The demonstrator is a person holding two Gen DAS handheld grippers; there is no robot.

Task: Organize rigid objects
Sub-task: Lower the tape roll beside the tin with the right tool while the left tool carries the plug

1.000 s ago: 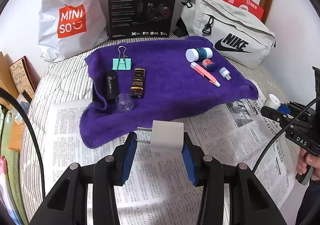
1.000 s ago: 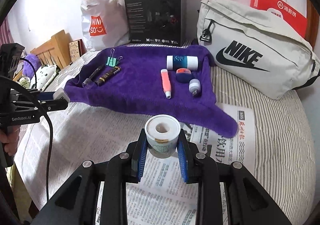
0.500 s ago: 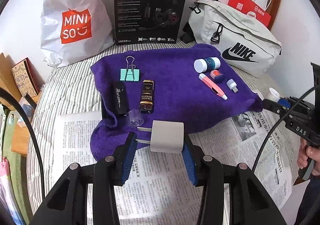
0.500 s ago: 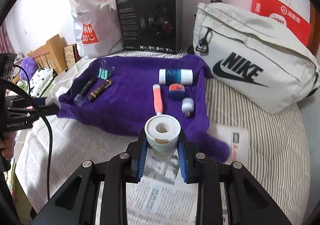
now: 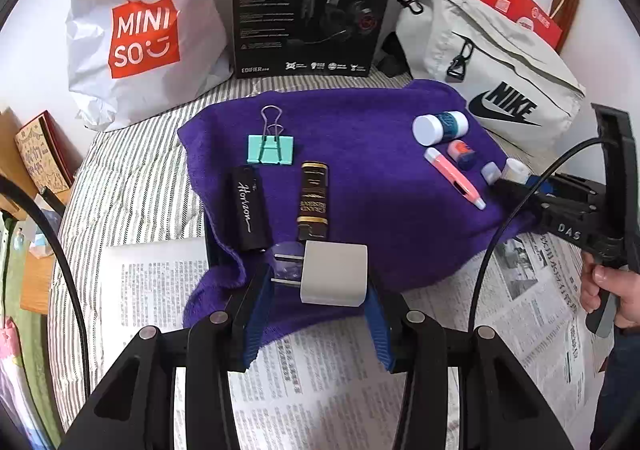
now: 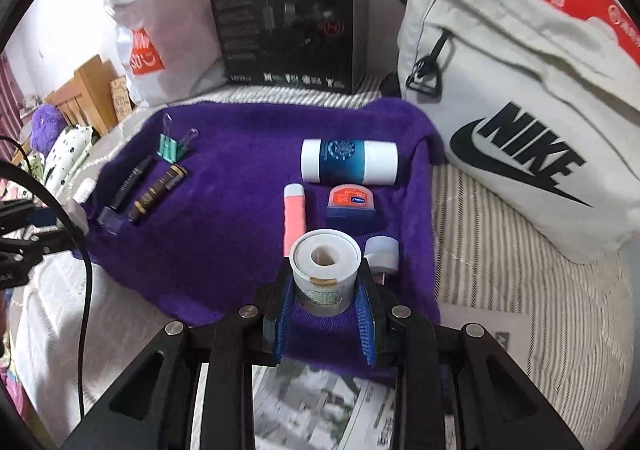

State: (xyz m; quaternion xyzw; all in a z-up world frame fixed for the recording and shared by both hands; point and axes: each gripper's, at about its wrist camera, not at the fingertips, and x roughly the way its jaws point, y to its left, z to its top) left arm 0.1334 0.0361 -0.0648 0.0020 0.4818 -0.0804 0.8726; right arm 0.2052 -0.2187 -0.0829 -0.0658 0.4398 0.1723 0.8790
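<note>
My left gripper [image 5: 318, 304] is shut on a white plug adapter [image 5: 334, 274], its prongs pointing left, over the near edge of the purple towel [image 5: 360, 138]. Beyond it lie a black lighter [image 5: 249, 208], a dark gold-lettered tube [image 5: 314, 200] and a teal binder clip [image 5: 271, 148]. My right gripper [image 6: 323, 314] is shut on a small white jar [image 6: 324, 270] above the towel's [image 6: 240, 170] near right part. Just ahead of the jar lie a pink pen [image 6: 295, 214], an orange-lidded tin [image 6: 351, 202], a small white cap [image 6: 382, 252] and a white-and-blue bottle [image 6: 349, 161].
Newspaper [image 5: 320, 382] covers the striped bed in front of the towel. A white shopping bag [image 5: 140, 30], a black headset box [image 5: 312, 2] and a grey Nike bag [image 5: 492, 78] line the back. A person's hand [image 5: 608, 290] holds the right gripper's handle.
Both grippers have moved forward from over the newspaper to above the purple towel, still holding the adapter and the jar. The right one has come furthest, close to the pen and tin.
</note>
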